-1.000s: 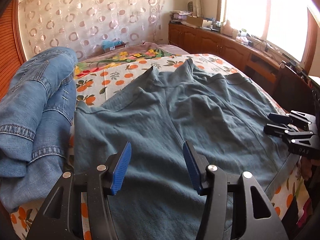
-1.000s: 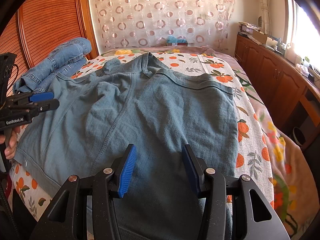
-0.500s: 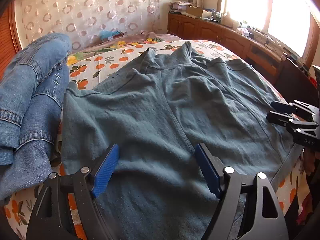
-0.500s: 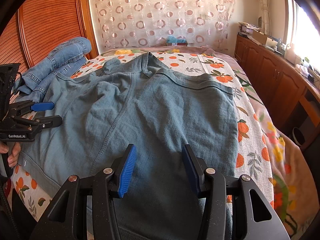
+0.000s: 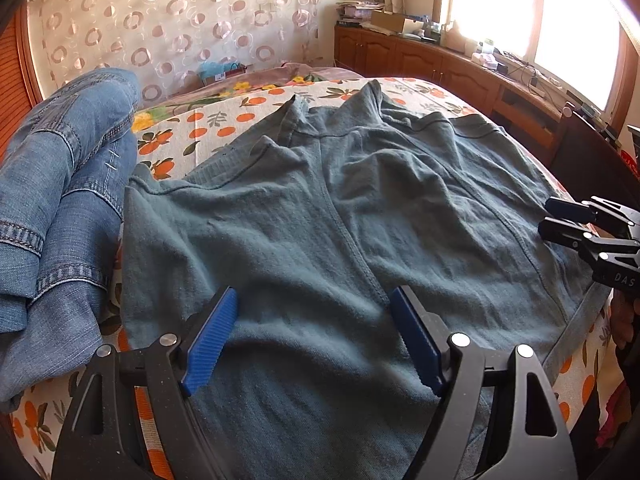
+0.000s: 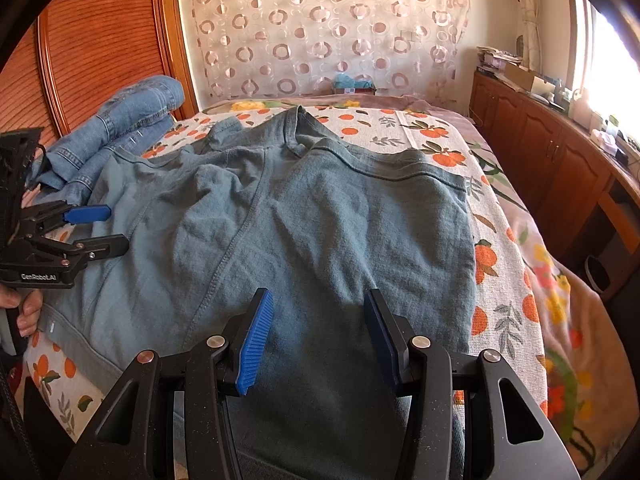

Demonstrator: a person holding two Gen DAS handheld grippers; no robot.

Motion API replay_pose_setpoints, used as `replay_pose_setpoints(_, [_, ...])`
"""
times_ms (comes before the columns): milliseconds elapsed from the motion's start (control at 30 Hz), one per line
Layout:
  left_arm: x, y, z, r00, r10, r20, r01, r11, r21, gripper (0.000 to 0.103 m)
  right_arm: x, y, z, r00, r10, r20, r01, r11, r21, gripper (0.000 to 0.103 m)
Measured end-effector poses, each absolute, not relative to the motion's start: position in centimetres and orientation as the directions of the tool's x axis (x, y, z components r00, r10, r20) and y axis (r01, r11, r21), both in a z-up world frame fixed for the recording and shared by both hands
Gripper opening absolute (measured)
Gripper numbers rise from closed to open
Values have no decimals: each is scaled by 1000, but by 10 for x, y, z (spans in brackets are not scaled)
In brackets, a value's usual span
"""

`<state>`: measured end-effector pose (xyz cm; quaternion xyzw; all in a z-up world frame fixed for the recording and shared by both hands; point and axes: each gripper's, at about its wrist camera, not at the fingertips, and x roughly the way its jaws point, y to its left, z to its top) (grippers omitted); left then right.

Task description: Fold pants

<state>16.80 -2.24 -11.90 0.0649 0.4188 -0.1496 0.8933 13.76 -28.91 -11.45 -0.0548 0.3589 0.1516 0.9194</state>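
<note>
Grey-green pants (image 5: 320, 216) lie spread and wrinkled on the flowered bed, also shown in the right wrist view (image 6: 304, 224). My left gripper (image 5: 314, 320) is open, hovering low over the near left part of the pants, and shows at the left of the right wrist view (image 6: 104, 228). My right gripper (image 6: 316, 320) is open and empty over the near right part of the pants; it shows at the right edge of the left wrist view (image 5: 560, 216).
A pile of blue jeans (image 5: 60, 184) lies at the bed's left side, by a wooden wall (image 6: 100, 52). Wooden cabinets (image 6: 560, 160) and a bright window run along the right. A patterned curtain (image 6: 320, 28) hangs behind the bed.
My left gripper's jaws have opened wider and it has moved lower and closer over the pants. My right gripper has stayed still.
</note>
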Motion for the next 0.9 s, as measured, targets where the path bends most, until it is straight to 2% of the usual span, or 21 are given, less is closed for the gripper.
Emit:
replay_pose_setpoints(267, [168,-22,-119,602,-216,-769,322,947,-14,80,161,-290,-83,709,246,-661,-353,935,-30,49])
replay_pose_setpoints(400, [168,-22,-119,602,-216,-769,322,946,-14,80,200,-282,-79,676,248,-694,-370,929,-29,44])
replay_pose_setpoints(667, [168,-22,-119,602,-215,-769,322,947,-12,80,262,-261,-96,606,228,-762,-371,929,-17,42])
replay_pose_setpoints(800, [169,-22,-119,602,-215,-769,322,947,-12,80,270,-253,-103,597,179,-782,-361,930,-63,29])
replay_pose_setpoints(867, [169,-22,-119,602,-215,-769,322,946,-13,80,269,-251,-103,603,182,-777,-373,925,-72,14])
replay_pose_setpoints(900, [169,-22,-119,602,-215,-769,322,947,-12,80,270,-250,-102,600,189,-777,-380,922,-70,2])
